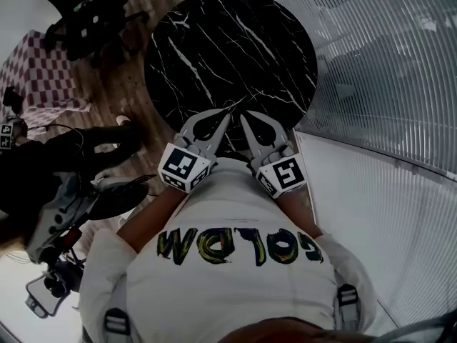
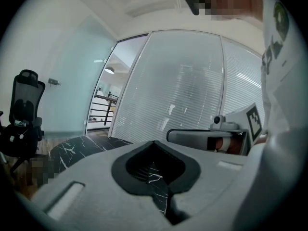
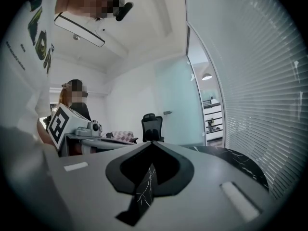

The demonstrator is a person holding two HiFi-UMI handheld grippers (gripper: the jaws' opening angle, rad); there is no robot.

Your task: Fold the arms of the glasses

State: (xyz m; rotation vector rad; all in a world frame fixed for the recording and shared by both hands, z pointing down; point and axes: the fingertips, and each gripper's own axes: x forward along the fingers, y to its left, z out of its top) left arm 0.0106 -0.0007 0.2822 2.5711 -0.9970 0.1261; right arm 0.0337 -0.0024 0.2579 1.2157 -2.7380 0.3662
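A round black marble table [image 1: 228, 41] lies ahead of me in the head view. At its near edge, just past the jaw tips, shows a thin pale wire-like shape [image 1: 233, 106]; it is too small to tell whether it is the glasses. My left gripper [image 1: 226, 115] and right gripper [image 1: 243, 115] are side by side close to my chest, tips almost touching over the table's near rim. Both are shut with nothing between the jaws. Neither gripper view shows glasses: the left gripper [image 2: 154, 142] and the right gripper [image 3: 151, 143] each show closed tips with only marble seen through the gap behind them.
A curved glass wall with blinds [image 1: 385, 63] runs along the right. A black office chair [image 1: 93, 13] and a checkered seat [image 1: 43, 70] stand at the far left. A person in black [image 1: 71, 156] and camera gear [image 1: 57, 220] are close on my left.
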